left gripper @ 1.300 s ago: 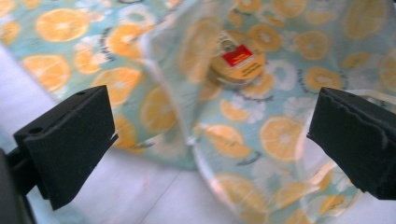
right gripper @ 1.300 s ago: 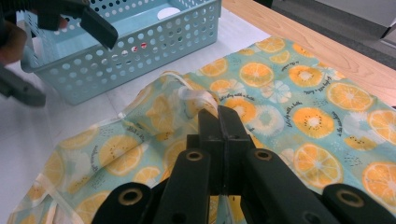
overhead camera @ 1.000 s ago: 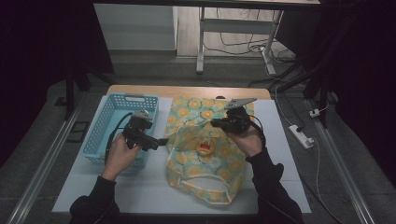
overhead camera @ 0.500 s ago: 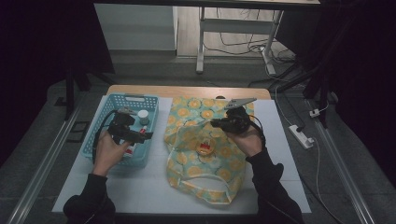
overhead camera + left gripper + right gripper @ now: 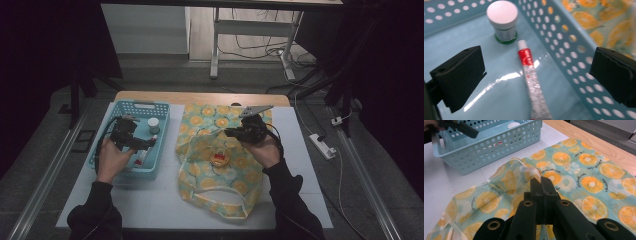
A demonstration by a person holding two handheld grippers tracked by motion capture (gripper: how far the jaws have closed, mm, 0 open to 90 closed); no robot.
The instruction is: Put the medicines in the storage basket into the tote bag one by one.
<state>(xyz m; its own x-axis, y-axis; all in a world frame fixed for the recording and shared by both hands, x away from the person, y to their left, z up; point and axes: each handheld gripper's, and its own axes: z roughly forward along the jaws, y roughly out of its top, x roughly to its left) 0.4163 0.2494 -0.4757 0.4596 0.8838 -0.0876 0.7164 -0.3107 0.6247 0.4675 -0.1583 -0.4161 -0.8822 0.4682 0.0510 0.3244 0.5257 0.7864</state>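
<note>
A fabric bag [image 5: 220,185] printed with orange slices lies on the white table; a small red thing [image 5: 218,160] shows in its mouth. My right gripper [image 5: 228,132] is shut on the bag's rim by the white strap [image 5: 524,167], its jaws pressed together on the cloth [image 5: 541,181]. My left gripper [image 5: 148,143] hangs open inside the light blue basket [image 5: 145,104]. In the left gripper view a red-and-silver tube [image 5: 531,80] lies on the basket floor between the wide jaws [image 5: 537,60], untouched. A white-lidded jar [image 5: 502,17] stands just beyond the tube.
The basket's perforated wall [image 5: 564,42] runs close beside my left gripper's right jaw, with the bag's cloth [image 5: 614,22] just outside it. A wooden table edge [image 5: 200,97] lies behind the bag. A power strip [image 5: 322,146] sits on the floor at right.
My left gripper has moved left from the bag's edge to the basket and sunk into it. The right gripper and the bag have kept still.
</note>
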